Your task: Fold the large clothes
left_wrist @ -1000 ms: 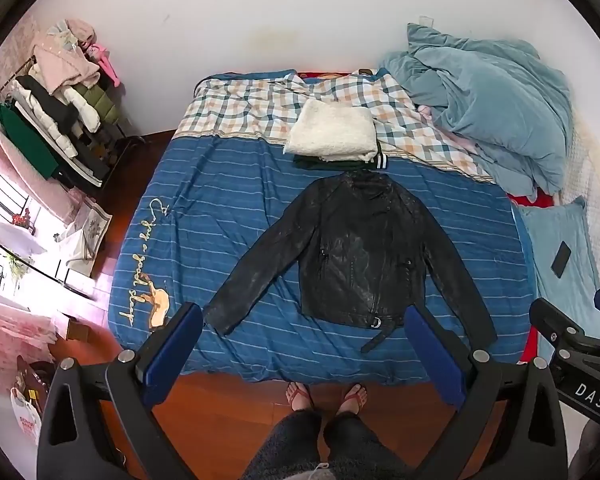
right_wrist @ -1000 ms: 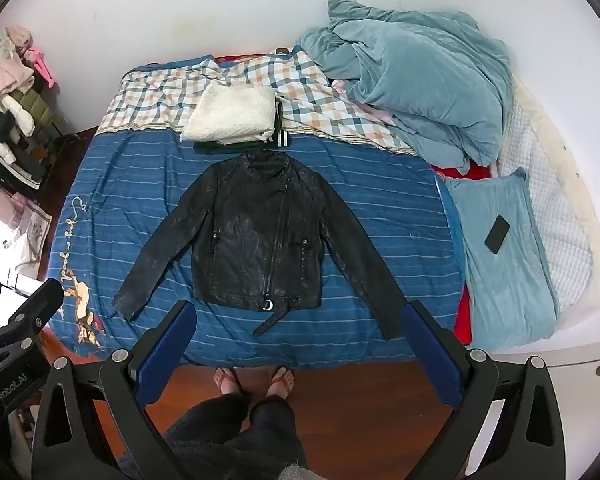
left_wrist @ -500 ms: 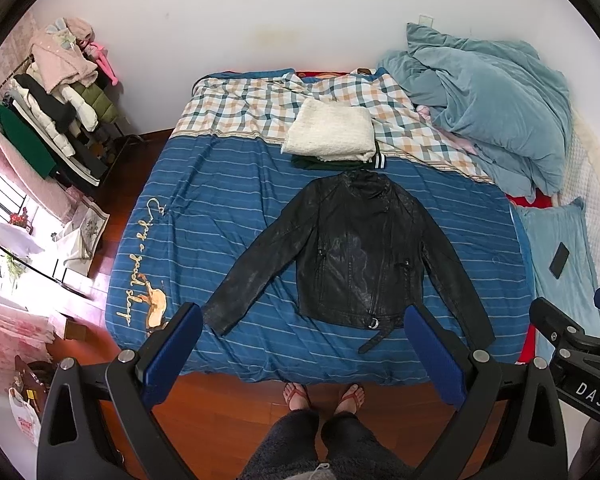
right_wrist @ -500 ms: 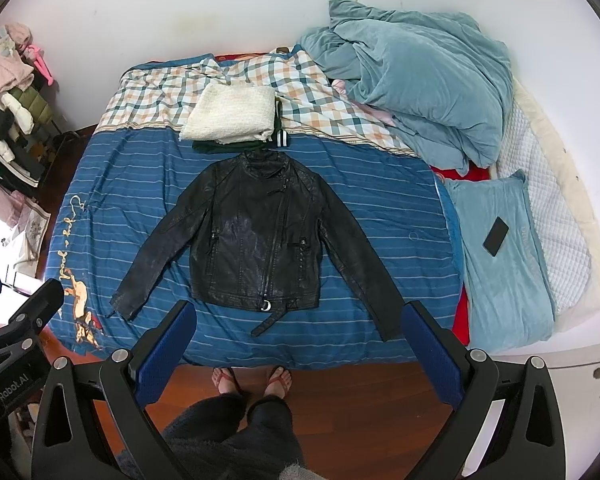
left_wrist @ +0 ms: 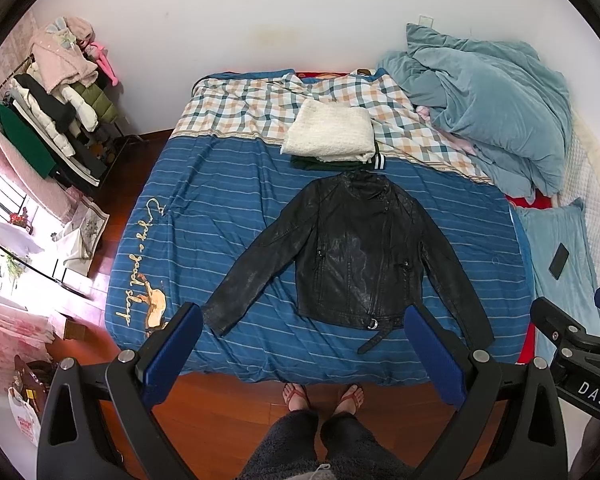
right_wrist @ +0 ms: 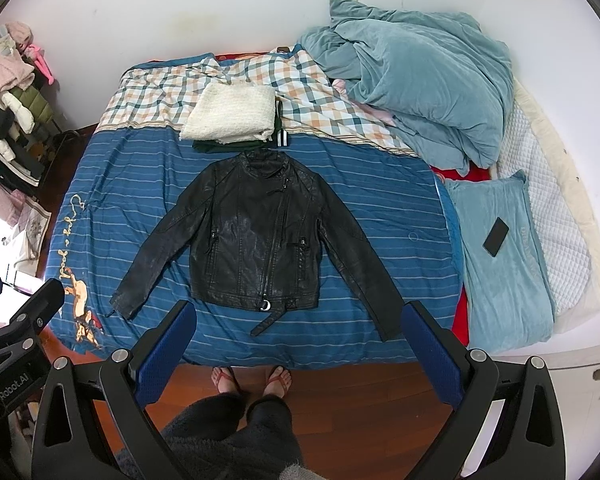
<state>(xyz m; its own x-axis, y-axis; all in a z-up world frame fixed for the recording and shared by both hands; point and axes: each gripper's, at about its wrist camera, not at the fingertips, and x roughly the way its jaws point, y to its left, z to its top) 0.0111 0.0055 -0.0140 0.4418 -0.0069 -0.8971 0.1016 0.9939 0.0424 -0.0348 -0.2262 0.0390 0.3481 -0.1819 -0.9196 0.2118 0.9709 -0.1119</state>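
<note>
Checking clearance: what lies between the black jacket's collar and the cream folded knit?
A folded dark green garment under the cream knit, touching the jacket collar; right wrist view.

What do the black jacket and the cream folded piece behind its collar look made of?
Black jacket: leather or faux leather, judging by its glossy, creased sheen; which one is unclear. Cream folded garment: nubby fleece or chunky knit, matte with a pebbly surface.
</note>
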